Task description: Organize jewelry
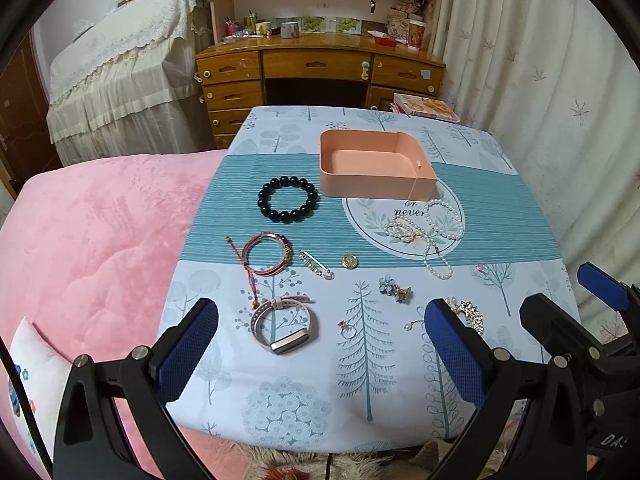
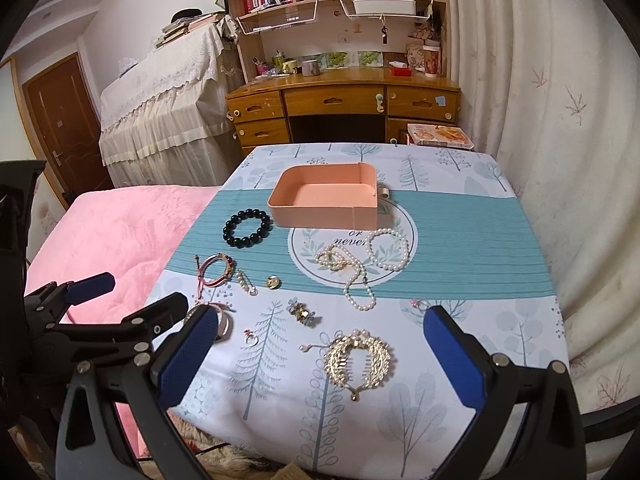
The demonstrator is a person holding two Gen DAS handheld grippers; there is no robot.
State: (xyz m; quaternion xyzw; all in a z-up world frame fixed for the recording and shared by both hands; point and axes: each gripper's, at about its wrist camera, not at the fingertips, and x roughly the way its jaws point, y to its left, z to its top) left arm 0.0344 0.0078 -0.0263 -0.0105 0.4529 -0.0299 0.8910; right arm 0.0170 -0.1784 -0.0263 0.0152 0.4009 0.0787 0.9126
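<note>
A pink open box stands empty at the middle back of the table. In front of it lie a black bead bracelet, a pearl necklace, a red cord bracelet, a pink watch band, a small ring, a flower brooch and a gold hair comb. My left gripper is open above the watch band and ring. My right gripper is open above the gold comb.
The table wears a blue tree-print cloth. A pink bed lies along its left edge. A wooden desk with drawers stands behind, curtains on the right. A gold pin and round gold charm lie mid-table.
</note>
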